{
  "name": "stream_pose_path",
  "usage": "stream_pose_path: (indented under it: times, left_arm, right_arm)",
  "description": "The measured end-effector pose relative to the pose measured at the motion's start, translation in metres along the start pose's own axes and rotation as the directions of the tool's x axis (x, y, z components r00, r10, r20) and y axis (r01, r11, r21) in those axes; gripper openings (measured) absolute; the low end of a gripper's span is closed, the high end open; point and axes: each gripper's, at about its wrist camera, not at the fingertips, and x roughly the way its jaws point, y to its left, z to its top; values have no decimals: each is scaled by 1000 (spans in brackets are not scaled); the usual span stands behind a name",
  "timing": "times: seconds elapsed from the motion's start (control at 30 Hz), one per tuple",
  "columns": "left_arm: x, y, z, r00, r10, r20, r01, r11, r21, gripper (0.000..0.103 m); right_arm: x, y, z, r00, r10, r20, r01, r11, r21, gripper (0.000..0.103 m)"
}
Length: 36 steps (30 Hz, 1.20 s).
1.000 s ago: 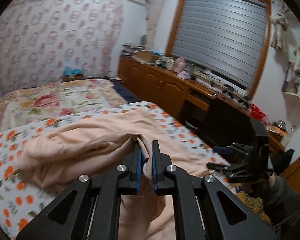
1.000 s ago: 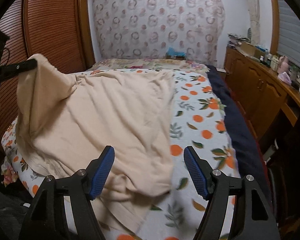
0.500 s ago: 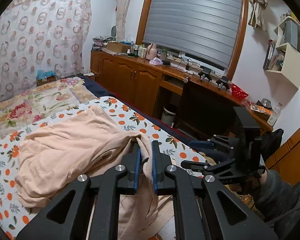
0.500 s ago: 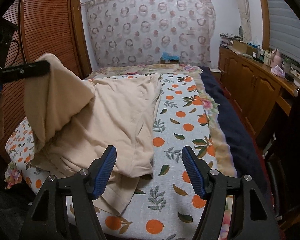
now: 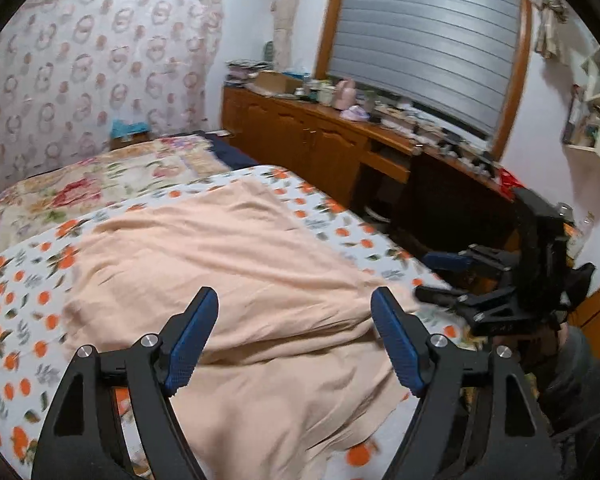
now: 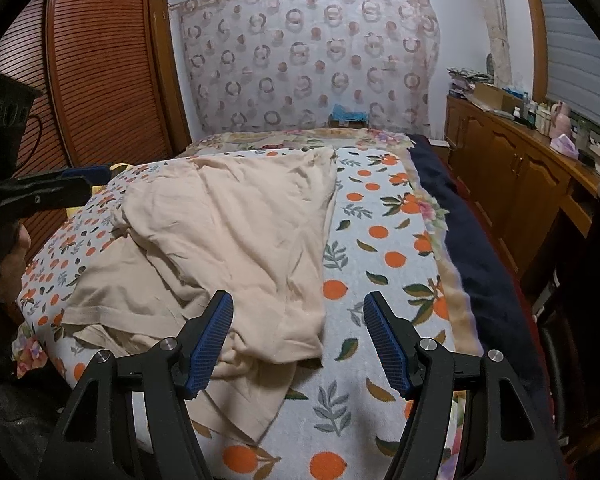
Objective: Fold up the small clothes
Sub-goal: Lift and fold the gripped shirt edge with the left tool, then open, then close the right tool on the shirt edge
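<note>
Let go within the last half second: left gripper (image 5: 294, 344), clamped on a raised fold of the peach garment (image 5: 228, 280) a second ago, now with blue pads (image 5: 188, 344) spread wide, jaws having just been opening, nothing pinched between them. Dropped too, that lifted fold, now lying slack on the bed instead of hanging from the jaws. Seen from the right wrist as a black finger (image 6: 36, 196) at the left edge, above the bed's near corner, clear of the cloth.

Spread over the left half of the orange-print bedspread (image 6: 380, 240), the garment (image 6: 236, 240): rumpled, one layer lapped loosely over another, lower hem bunched near the bed's front edge, top edge reaching towards the floral quilt (image 6: 300, 140) at the far end. Blurred slightly in the left wrist view.

Unclenched as well, right gripper (image 6: 298, 340), poised over the garment's near right corner, left pad above the cloth, right pad above bare bedspread, gripping nothing. Visible also at the right of the left wrist view (image 5: 452, 276), beside the bed's edge.

Along the right wall, wooden cabinets (image 6: 512, 176) with a cluttered top; behind the bed, a patterned curtain (image 6: 308, 56).
</note>
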Motion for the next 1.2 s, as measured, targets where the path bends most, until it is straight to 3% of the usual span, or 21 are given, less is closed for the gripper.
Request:
stream_pose_path:
  times: [0.37, 0.47, 0.57, 0.73, 0.8, 0.87, 0.97, 1.13, 1.2]
  left_arm:
    - [-24, 61, -41, 987, 162, 4, -160, 979, -129, 79]
    - [-28, 73, -49, 981, 192, -2, -190, 971, -146, 79]
    - [-29, 85, -56, 975, 221, -11, -220, 961, -168, 79]
    - [-29, 99, -69, 970, 243, -29, -244, 950, -193, 79]
    - [-29, 101, -71, 969, 247, -33, -248, 947, -202, 79]
    - [-28, 102, -72, 968, 247, -34, -249, 946, -207, 79]
    - [-28, 102, -72, 968, 248, -32, -250, 947, -201, 79]
    - [-31, 97, -70, 963, 268, -24, -268, 946, -185, 79]
    - [-34, 94, -69, 962, 274, -12, -271, 946, -176, 79]
  right_arm:
    - [33, 49, 14, 995, 88, -39, -92, 991, -101, 70]
    - [53, 58, 18, 988, 140, -69, -147, 984, -104, 62]
    - [71, 59, 22, 984, 146, -101, -157, 982, -107, 48]
    - [92, 54, 27, 972, 174, -158, -190, 978, -89, 40]
    - [95, 54, 29, 968, 187, -167, -203, 975, -88, 19]
    - [98, 57, 31, 965, 195, -175, -214, 971, -102, 12]
    - [87, 61, 32, 967, 214, -140, -230, 967, -112, 10]
    - [44, 52, 43, 976, 219, -12, -220, 970, -101, 9]
    - [38, 45, 43, 974, 228, -6, -228, 969, -91, 9]
